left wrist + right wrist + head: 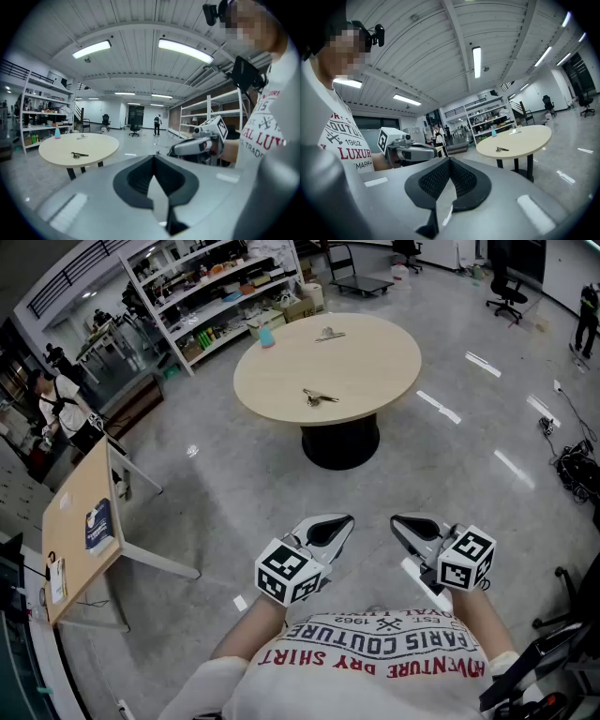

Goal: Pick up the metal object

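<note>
The metal object (319, 397) is seen lying near the middle of the round table (375, 371), well apart from the left gripper (345, 521) and the right gripper (397, 521), whose jaws are both clenched together on nothing.

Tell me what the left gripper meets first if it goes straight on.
The way looks free: the left gripper aims over open floor, with the round table off to its left and the right gripper to its right. Depth is unclear.
</note>
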`<state>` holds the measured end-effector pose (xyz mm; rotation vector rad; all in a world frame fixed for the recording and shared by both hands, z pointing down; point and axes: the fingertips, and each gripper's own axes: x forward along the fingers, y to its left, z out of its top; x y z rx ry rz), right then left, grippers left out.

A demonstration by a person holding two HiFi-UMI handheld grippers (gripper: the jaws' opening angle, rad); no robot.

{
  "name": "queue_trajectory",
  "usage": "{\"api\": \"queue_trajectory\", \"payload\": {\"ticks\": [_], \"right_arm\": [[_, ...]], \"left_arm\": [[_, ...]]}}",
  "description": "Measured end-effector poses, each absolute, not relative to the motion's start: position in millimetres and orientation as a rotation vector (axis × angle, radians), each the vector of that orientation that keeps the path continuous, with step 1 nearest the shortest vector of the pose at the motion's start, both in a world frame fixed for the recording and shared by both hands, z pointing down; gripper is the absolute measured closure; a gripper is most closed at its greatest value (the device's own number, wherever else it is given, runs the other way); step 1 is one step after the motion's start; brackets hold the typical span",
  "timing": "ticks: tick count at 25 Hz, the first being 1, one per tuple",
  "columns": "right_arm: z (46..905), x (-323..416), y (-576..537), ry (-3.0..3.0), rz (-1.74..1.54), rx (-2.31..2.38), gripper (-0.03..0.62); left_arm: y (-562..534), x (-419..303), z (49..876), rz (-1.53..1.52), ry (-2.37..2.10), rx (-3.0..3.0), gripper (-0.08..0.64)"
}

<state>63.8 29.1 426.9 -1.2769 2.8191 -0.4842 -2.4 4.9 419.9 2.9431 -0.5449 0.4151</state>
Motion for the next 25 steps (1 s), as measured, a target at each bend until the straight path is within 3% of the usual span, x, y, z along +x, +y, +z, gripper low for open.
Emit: {"api": "queue_trajectory", "payload": {"ticks": [11,25], "right_arm": [[448.8,91.8,-100.2,2.892,-0.509,-1.216,0.591],[431.5,87.1,-371.0,2.884,-0.498,-1.235,0.591]], "left_arm": [[-128.5,16.9,443.3,0.378,-0.662,2.881,0.557],[-394.7,18.1,438.4,0.377,-0.676,2.886,0.557]]}}
